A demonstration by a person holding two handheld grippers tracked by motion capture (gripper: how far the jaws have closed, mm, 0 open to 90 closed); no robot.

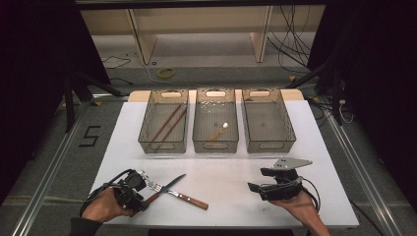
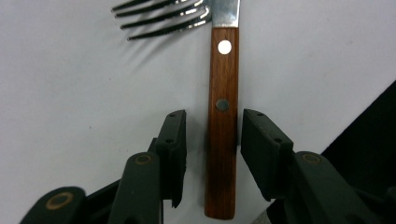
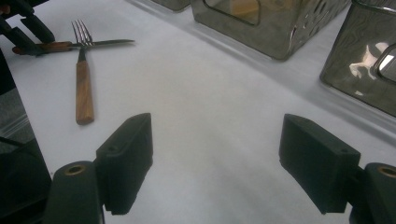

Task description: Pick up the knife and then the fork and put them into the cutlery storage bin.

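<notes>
Left tongs [image 2: 212,135] straddle the knife's wooden handle [image 2: 222,121], jaws apart, not clamping; right tongs [image 3: 215,158] hang wide open above the tabletop [image 3: 210,93].

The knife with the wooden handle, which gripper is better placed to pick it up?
Left. The left gripper already straddles the knife handle with open jaws, while the right gripper sits open, far across the table.

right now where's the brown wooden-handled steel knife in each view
high view: brown wooden-handled steel knife, front left of the white table.
left gripper view: centre, handle upright between the left gripper's open jaws.
right gripper view: top left, blade pointing right.
shared landmark: the wooden-handled steel fork, its tines crossing the knife.
</notes>
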